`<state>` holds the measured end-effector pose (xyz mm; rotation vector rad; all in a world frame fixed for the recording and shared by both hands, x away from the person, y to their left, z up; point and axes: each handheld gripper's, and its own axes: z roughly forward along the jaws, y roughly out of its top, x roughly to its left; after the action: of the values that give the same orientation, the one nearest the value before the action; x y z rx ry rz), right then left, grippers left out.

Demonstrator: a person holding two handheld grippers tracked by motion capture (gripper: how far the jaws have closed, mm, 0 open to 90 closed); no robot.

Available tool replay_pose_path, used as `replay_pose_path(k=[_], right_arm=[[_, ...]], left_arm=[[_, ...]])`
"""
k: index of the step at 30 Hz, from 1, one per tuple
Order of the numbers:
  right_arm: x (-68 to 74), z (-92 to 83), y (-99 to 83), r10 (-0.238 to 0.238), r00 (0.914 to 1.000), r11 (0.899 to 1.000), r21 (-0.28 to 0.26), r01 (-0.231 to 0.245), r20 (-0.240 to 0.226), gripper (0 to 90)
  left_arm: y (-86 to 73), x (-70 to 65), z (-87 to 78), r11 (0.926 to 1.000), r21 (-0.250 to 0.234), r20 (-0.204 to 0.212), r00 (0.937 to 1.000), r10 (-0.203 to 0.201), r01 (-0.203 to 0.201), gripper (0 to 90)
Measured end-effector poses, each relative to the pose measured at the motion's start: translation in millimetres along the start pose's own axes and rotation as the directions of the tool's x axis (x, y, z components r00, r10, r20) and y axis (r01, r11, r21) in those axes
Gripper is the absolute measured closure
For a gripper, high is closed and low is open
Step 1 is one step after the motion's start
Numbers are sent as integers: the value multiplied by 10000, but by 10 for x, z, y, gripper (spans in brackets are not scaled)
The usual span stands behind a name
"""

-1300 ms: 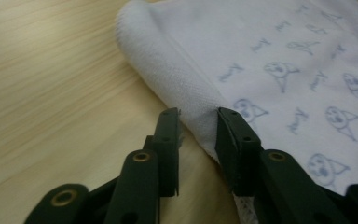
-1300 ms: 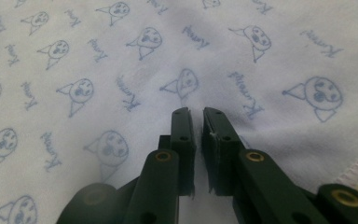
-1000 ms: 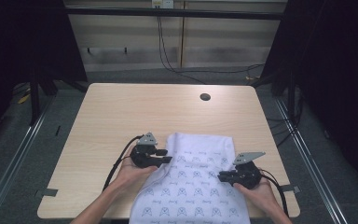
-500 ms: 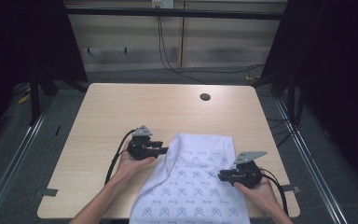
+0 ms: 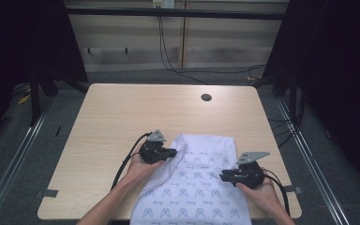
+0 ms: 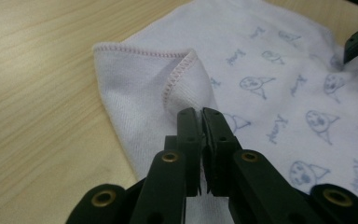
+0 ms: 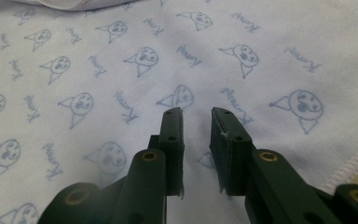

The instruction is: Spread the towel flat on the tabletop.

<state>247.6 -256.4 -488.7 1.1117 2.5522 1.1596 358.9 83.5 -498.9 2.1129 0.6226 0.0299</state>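
From the high view, we see a white printed cloth [image 5: 201, 187] spread over the near half of the bench [image 5: 112, 117], its near end hanging past the bench's front edge, with the left gripper [image 5: 172, 152] at its left border and the right gripper [image 5: 225, 176] resting on its right side. Against the earlier high-view frames, the left hand has shifted slightly along that border, the fold there sits tighter, and the fingers have just been closing. In the left gripper view, we find those fingers [image 6: 189, 135] pinched nearly together on a fold of the cloth just below a turned-over stitched hem [image 6: 177, 77]. We judge it light, soft and limp: best taken by hem or corner. In the right gripper view, the fingers [image 7: 172, 135] stand partly apart, having just been opening, over flat fabric and gripping nothing.
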Motion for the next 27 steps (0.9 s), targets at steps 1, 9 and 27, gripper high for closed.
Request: replay_pose_path(k=[1, 9, 27], right_arm=[[1, -8, 2, 13, 10000, 10000, -4, -13, 15, 745], [-27, -50, 28, 185, 9997, 9994, -295, -181, 136, 729], [-216, -83, 66, 747, 9972, 9958, -527, -745, 22, 707]], left_arm=[[6, 5, -14, 10000, -5, -63, 10000, 16, -16, 876], [75, 225, -431, 9950, -926, -873, 9951, -460, 379, 882], [-326, 514, -703, 9891, -692, -902, 9866, -1361, 1301, 740]])
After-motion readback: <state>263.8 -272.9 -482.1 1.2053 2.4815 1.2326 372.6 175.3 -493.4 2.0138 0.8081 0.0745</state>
